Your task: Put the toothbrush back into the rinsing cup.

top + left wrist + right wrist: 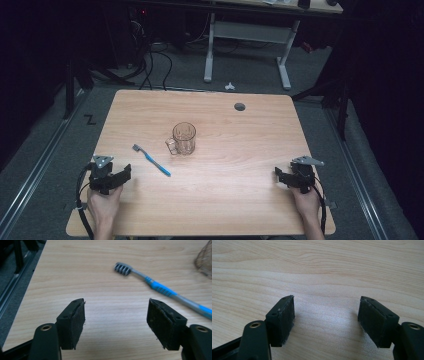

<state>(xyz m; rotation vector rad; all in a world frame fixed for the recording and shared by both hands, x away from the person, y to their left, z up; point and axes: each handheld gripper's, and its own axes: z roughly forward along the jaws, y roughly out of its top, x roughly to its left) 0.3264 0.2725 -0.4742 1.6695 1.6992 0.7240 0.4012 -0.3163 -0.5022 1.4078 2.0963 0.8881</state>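
Both hand-held grippers rest at the near edge of the table (215, 200), jaws spread apart and empty: the left hand-held gripper (111, 178) and the right hand-held gripper (292, 177) look parked, ready to start. Just ahead of the left one lies a blue toothbrush (160, 288); beyond it stands a glass mug (183, 138). No writing is legible.

A clear glass mug (183, 138) stands upright near the middle of the wooden table (240, 190), its handle turned toward the near left side; its patterned wall appears at the right edge of the left gripper view (204, 261). A toothbrush (151, 160) lies flat on the table, just left of and nearer than the mug, not touching it. Its handle is grey with blue grip sections, its bristled head (122, 269) pointing toward the far left, the handle running diagonally toward the near right.
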